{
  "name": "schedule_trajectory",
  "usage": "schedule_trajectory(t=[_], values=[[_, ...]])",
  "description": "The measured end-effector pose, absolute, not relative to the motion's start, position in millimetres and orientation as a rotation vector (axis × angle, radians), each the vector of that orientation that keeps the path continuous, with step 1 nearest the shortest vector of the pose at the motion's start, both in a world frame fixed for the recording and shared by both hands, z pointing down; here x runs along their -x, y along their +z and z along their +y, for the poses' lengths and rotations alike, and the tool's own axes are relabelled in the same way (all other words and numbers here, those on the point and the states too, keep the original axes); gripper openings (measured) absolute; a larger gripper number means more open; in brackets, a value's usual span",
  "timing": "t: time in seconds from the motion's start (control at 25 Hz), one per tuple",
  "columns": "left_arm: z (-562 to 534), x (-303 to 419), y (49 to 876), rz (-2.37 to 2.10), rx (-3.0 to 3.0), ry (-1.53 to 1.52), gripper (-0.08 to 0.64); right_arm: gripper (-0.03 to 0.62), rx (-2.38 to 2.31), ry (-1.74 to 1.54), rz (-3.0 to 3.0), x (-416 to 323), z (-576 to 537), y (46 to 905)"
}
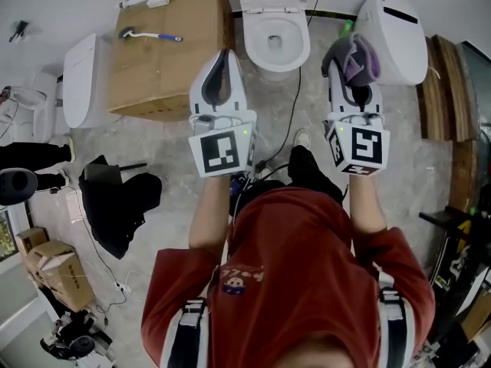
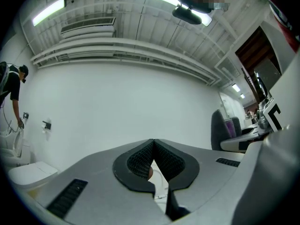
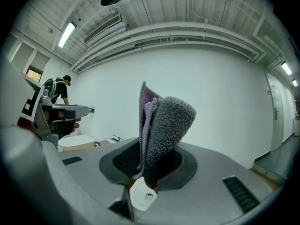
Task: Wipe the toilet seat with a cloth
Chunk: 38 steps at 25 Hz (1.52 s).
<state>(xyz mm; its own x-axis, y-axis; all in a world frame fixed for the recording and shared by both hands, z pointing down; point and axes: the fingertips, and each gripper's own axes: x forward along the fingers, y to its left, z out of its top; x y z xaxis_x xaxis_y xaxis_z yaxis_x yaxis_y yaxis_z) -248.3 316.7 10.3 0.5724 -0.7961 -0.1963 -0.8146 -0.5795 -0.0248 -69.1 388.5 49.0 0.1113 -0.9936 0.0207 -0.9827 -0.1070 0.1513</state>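
**Cloth clamped end-on in the right tongs**

The folded grey and purple cloth (image 3: 161,125) stood with its long axis running along the right gripper (image 3: 152,168). Its free end pointed out past the tips toward the white wall. That gripper's jaws were clamped on the cloth's lower end. The left gripper (image 2: 153,144) had its jaws pressed together on nothing. In the head view the toilet seat (image 1: 301,52) lay ahead between the two grippers, apart from the cloth.
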Motion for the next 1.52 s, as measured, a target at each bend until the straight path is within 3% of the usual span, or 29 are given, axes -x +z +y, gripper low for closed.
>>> schedule_trajectory(t=[0.8, 1.08, 1.52], values=[[117.9, 37.2, -1.4, 1.439, 2.593, 0.191, 0.012, 0.083, -2.178, -0.102, -2.109, -131.0, 165.3, 58.5], [61.1, 29.3, 7.1, 1.448, 2.605, 0.192, 0.012, 0.083, -2.193, -0.094, -2.069, -148.0, 114.7, 68.8], [-55.9, 75.3, -2.2, 1.33, 2.667, 0.287, 0.012, 0.083, -2.307, -0.147, -1.945, -110.8, 15.9, 45.3]])
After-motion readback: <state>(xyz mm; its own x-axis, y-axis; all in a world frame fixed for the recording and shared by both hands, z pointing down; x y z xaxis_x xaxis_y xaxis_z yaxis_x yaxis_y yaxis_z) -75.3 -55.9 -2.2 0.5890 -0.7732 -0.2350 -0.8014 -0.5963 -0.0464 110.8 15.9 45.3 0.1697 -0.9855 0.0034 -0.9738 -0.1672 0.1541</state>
